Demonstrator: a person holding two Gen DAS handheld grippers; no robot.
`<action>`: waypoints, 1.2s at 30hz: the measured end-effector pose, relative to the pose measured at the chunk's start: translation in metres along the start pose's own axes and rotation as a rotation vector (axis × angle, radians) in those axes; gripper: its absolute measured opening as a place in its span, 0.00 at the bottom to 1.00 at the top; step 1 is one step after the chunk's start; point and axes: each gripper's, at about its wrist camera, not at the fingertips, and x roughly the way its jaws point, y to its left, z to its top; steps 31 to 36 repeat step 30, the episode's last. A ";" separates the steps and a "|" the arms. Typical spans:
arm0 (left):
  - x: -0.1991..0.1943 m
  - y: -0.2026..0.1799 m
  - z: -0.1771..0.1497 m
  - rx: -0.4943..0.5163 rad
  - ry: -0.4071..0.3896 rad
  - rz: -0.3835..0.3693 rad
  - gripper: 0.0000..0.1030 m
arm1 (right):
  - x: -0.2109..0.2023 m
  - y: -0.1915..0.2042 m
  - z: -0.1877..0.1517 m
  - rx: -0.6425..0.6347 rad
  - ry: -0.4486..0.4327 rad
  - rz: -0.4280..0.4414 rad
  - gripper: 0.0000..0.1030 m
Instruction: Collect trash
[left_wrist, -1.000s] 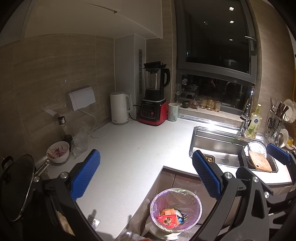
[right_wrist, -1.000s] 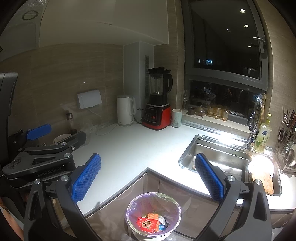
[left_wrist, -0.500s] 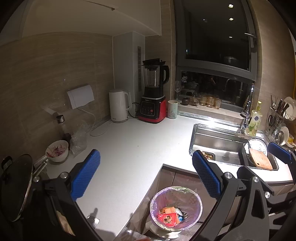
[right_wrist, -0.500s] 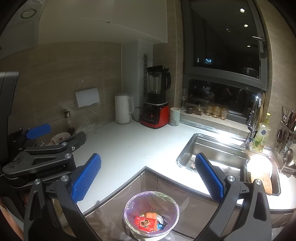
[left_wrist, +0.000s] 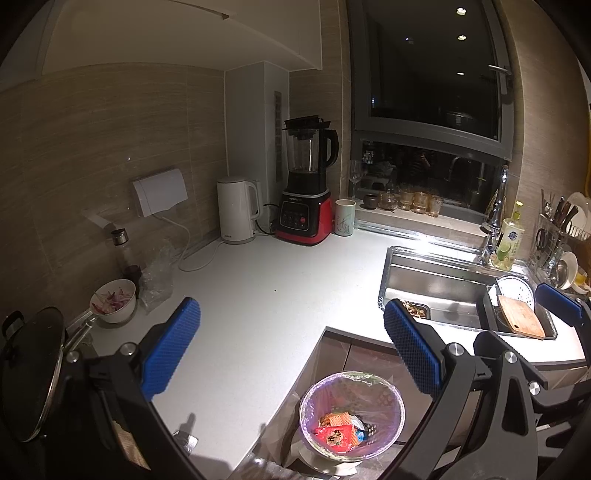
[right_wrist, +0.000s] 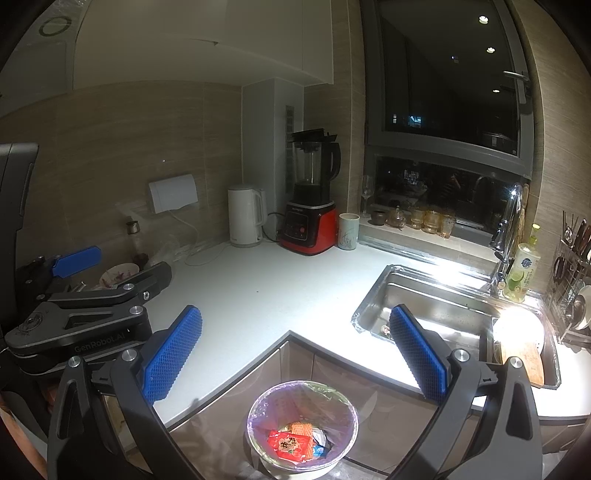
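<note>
Left wrist view: both hand-held grippers hang empty over the corner of a white counter (left_wrist: 258, 325).

The left hand-held gripper (left_wrist: 291, 350) has its blue pads (left_wrist: 170, 354) spread wide with nothing between them, and the right hand-held gripper (right_wrist: 295, 354) is likewise spread wide and empty. At 6 o'clock below each sits a trash bin (left_wrist: 351, 413) on the floor against the cabinet fronts, lined with a purple bag; a red snack wrapper (right_wrist: 290, 445) and other packets lie inside. At 12 o'clock stand a white kettle (left_wrist: 238, 210) and a red blender (left_wrist: 306, 195). At 3 o'clock lies the steel sink (left_wrist: 439, 291), with a wooden cutting board (left_wrist: 521, 321) tilted at its right end.
</note>
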 end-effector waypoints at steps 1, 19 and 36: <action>0.001 0.000 0.000 0.000 0.000 0.000 0.92 | 0.000 0.000 0.000 -0.001 0.000 0.000 0.98; 0.011 -0.004 0.001 -0.017 -0.041 0.048 0.92 | 0.019 -0.003 0.003 -0.004 0.019 0.006 0.98; 0.035 -0.009 0.007 -0.011 0.004 0.047 0.93 | 0.042 -0.009 0.004 -0.006 0.048 0.013 0.98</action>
